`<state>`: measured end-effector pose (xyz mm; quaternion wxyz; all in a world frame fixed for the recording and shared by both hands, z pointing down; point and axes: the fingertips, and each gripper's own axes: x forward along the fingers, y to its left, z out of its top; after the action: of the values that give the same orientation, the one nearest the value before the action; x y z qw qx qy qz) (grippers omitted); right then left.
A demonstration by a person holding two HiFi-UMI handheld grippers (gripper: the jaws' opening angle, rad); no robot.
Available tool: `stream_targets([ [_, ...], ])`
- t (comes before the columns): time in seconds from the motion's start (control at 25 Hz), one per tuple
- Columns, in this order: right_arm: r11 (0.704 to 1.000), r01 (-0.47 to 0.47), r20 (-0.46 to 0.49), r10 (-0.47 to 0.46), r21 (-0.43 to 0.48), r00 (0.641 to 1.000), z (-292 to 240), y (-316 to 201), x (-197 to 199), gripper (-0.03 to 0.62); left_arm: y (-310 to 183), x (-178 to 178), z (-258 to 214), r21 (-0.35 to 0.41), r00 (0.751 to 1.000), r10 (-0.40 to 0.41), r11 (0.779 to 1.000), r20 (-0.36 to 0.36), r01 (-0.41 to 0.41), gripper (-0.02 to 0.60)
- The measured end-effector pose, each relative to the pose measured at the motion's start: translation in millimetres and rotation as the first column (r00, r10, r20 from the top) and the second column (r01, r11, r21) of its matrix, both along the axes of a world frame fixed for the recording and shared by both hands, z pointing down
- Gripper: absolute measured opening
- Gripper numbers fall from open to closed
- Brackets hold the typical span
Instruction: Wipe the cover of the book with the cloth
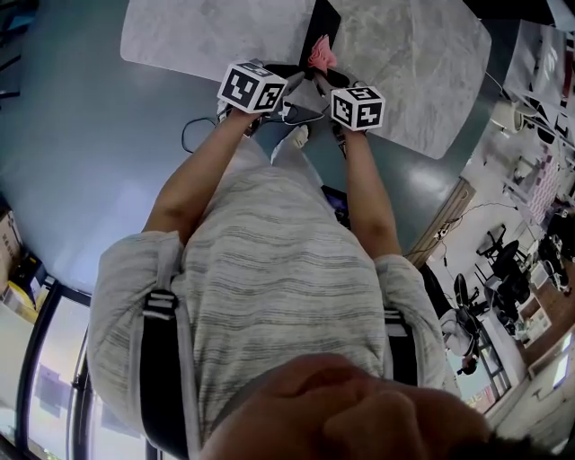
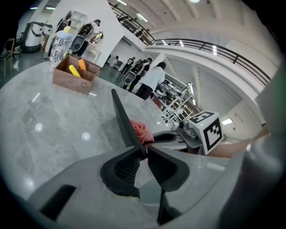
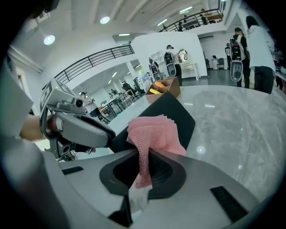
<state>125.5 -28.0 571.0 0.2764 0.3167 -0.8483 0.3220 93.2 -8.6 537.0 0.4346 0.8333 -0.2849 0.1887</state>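
Observation:
A black book lies near the front edge of the marble table. In the left gripper view its thin black cover rises edge-on, and my left gripper is shut on that cover's lower edge. My right gripper is shut on a pink cloth, which bunches up above the jaws just in front of the book. In the head view the cloth sits over the book between the two marker cubes. The two grippers are close together, the left gripper beside the right one.
A wooden box holding yellow and orange items stands far back on the table, with a clear bottle behind it. People stand in the hall beyond. A cable lies on the floor by my left arm.

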Motion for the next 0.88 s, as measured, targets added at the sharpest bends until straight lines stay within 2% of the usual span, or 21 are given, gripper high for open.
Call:
stream_targets([
  [0.16, 0.998, -0.061, 0.005, 0.061, 0.027, 0.998, -9.7, -0.9, 27.2, 0.035, -0.2, 37.0, -14.2, 0.051, 0.994, 0.106, 0.993, -0.018, -0.105, 0.062],
  [0.2, 0.996, -0.076, 0.005, 0.075, 0.043, 0.997, -14.5, -1.8, 35.0, 0.035, 0.2, 47.3, -15.8, 0.059, 0.992, 0.128, 0.990, -0.023, -0.126, 0.018],
  [0.4, 0.983, -0.121, -0.009, 0.124, 0.139, 0.992, -48.0, -10.1, 59.1, 0.035, -0.5, 88.1, -19.5, 0.099, 0.977, 0.209, 0.974, -0.034, -0.205, 0.015],
  [0.48, 0.979, -0.136, -0.020, 0.140, 0.150, 0.990, -51.5, -11.6, 70.2, 0.035, -3.5, 99.5, -20.7, 0.112, 0.968, 0.243, 0.966, -0.068, -0.234, 0.015],
  [0.64, 0.973, -0.169, -0.018, 0.174, 0.159, 0.985, -58.6, -9.8, 95.6, 0.035, -5.8, 120.6, -30.0, 0.109, 0.934, 0.311, 0.949, -0.178, -0.295, 0.015],
  [0.88, 0.966, -0.181, -0.052, 0.194, 0.186, 0.980, -60.7, -9.0, 113.1, 0.035, -3.3, 137.2, -27.2, 0.141, 0.919, 0.362, 0.929, -0.156, -0.342, 0.015],
])
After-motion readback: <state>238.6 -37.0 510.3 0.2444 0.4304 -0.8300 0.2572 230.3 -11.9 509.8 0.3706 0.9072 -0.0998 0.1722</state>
